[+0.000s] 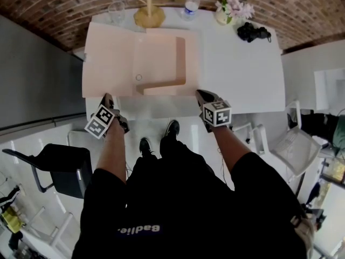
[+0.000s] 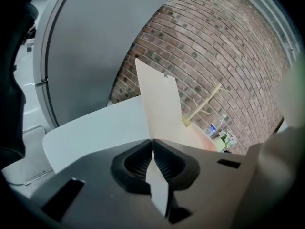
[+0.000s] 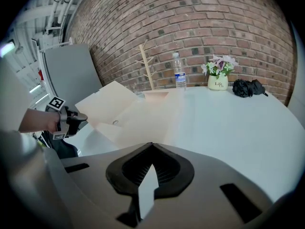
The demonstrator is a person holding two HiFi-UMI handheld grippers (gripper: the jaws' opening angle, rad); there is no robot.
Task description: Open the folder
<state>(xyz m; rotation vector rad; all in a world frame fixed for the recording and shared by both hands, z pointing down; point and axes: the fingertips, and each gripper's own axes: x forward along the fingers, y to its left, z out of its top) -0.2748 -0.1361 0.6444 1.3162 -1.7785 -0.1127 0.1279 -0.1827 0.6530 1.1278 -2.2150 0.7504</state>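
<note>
the peach folder [image 1: 161,58] lies on the white surface [image 1: 242,69] straight ahead of the person, spread left to right, with its fold line running away from them. its front cover [image 1: 108,58] is swung out to the left, reaching the surface's left edge, and in the right gripper view it slopes up instead of lying flat. the left tool [image 2: 152,141] is clamped on that cover's near edge, the thin sheet rising from between its closed tips. the right tool [image 3: 151,145] has its jaws together at the folder's near right corner; whether it pinches the corner is unclear. the cover likely needs to drop leftward about the fold, which is the left hand's job.
</note>
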